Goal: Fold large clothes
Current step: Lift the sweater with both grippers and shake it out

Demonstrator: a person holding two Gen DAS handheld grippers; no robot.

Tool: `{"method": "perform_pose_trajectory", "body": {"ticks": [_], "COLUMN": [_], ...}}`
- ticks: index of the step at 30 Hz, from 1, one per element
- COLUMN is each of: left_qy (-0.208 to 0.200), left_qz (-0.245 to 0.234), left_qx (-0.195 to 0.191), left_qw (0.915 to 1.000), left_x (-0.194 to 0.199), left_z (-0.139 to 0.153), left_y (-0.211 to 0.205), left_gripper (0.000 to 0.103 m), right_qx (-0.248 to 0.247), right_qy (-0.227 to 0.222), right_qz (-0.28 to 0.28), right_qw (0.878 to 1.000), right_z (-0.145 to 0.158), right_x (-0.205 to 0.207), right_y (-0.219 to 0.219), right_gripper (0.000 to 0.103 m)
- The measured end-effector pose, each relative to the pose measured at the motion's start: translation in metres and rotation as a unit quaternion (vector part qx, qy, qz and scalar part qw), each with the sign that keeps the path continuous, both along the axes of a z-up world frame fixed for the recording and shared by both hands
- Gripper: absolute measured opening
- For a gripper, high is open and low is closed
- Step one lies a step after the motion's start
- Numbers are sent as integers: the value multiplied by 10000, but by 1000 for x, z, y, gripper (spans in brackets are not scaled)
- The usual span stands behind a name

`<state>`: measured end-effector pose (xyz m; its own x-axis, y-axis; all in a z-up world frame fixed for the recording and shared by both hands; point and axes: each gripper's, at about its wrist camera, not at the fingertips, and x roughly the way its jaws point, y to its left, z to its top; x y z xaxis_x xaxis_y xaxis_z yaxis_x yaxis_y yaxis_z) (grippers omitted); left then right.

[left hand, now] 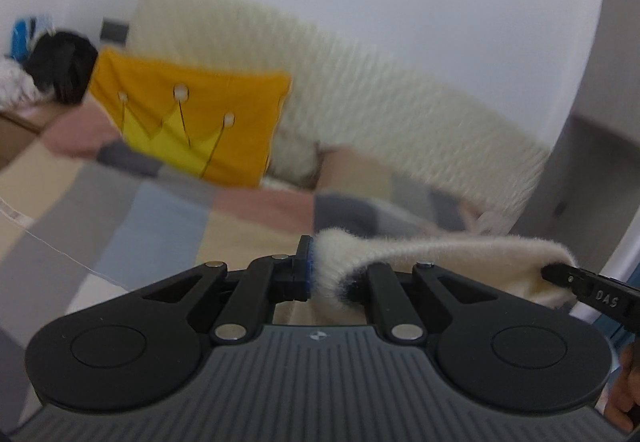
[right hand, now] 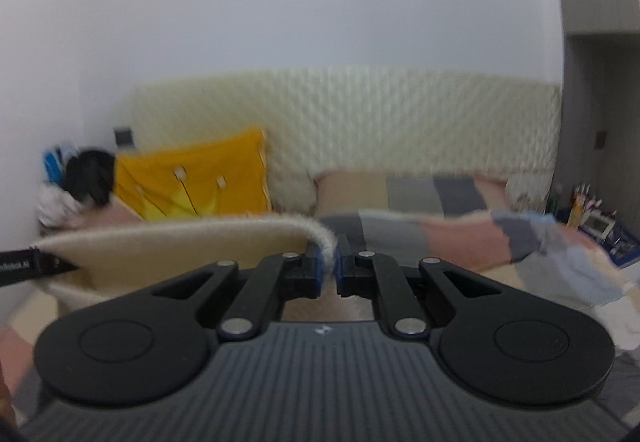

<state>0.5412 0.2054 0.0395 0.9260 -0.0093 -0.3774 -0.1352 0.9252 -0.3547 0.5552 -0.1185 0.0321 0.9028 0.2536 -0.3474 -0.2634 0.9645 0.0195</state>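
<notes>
A cream fuzzy garment (left hand: 460, 254) hangs stretched between my two grippers above a patchwork bed cover (left hand: 168, 218). In the left wrist view my left gripper (left hand: 320, 270) is shut on one edge of the garment, and the fabric drapes over its right finger. The right gripper's black fingertips (left hand: 560, 274) pinch the garment's other end at the far right. In the right wrist view my right gripper (right hand: 329, 266) is shut on the garment (right hand: 180, 246), which runs left to the left gripper's fingertips (right hand: 60, 264). The rest of the garment hangs below, hidden.
A yellow cushion with a crown (left hand: 192, 122) leans on a cream ribbed headboard (left hand: 360, 90) by the white wall. A black bundle (left hand: 60, 66) lies at the far left. A folded part of the cover (right hand: 560, 250) and small items (right hand: 592, 218) are at the right.
</notes>
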Motion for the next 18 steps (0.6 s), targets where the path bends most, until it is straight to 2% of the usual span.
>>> {"method": "perform_pose_trajectory", "body": {"ticks": [4, 7, 10, 13, 15, 18], "left_qy": [279, 582, 1050, 1301, 1475, 1530], "left_qz": [-134, -164, -134, -201, -232, -286], "left_qx": [53, 117, -34, 127, 81, 130], "left_qw": [9995, 9981, 9944, 9912, 9888, 9877], "left_x": [101, 153, 198, 225, 233, 231], "left_z": [-100, -163, -219, -258, -275, -285], "left_y": [22, 29, 37, 42, 44, 43], "left_gripper": [8, 8, 8, 8, 8, 8], "right_qx": [-35, -171, -247, -328, -295, -287], "right_qy": [206, 423, 740, 962, 1180, 1387], "right_qz": [-93, -210, -249, -183, -158, -13], "right_qw": [9997, 9987, 9966, 9947, 9925, 9899], "right_z": [-67, -118, -152, -184, -208, -234], "right_x": [60, 99, 120, 138, 153, 165], "right_y": [29, 44, 52, 56, 57, 58], "right_gripper": [9, 9, 9, 9, 9, 9]}}
